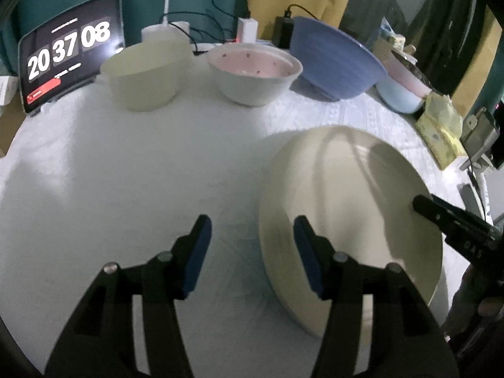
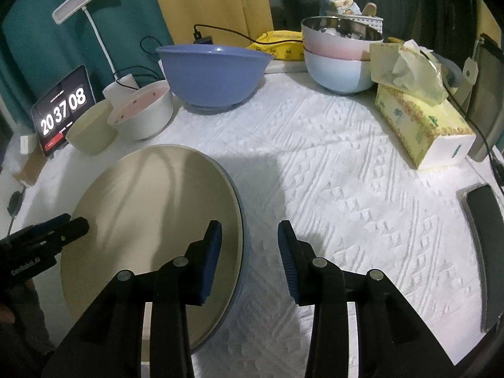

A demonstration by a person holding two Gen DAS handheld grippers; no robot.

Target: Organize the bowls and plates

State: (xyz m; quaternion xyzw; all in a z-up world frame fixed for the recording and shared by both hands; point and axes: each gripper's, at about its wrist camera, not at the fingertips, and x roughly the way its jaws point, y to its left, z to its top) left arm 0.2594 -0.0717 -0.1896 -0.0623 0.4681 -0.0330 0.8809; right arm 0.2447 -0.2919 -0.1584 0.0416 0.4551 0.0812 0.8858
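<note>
1. Left wrist view: closest up are the left tongs (image 1: 252, 236), blue pads standing well apart with nothing between them, just white cloth underneath. The right-hand pad sits over the near-left rim of the cream plate (image 1: 349, 220), can't tell if it's actually touching.
2. That plate lies flat on the surface (image 1: 126, 163), to the right of the left tongs. The tip of the right tongs (image 1: 423, 204) pokes in over the plate's far-right edge.
3. Further ahead of the left tongs there's a row: cream bowl (image 1: 145, 75), white bowl with pink inside (image 1: 255, 72), then a big blue bowl (image 1: 334, 60). A tablet clock (image 1: 69, 50) stands off to the far left.
4. Right wrist view: nearest are the right tongs (image 2: 250, 242), moderately spread and gripping nothing. The left pad hovers over the plate's (image 2: 151, 214) right rim, the right pad over bare cloth.
5. A blue edge shows under the plate's right side, so it looks stacked on something blue, hard to say what.
6. The left tongs (image 2: 75, 223) come in over the plate's left edge.
7. Ahead of the right tongs: blue bowl (image 2: 214, 72), stacked pink and light-blue bowls (image 2: 340, 60), and a tissue box (image 2: 422, 126) off to the right.
</note>
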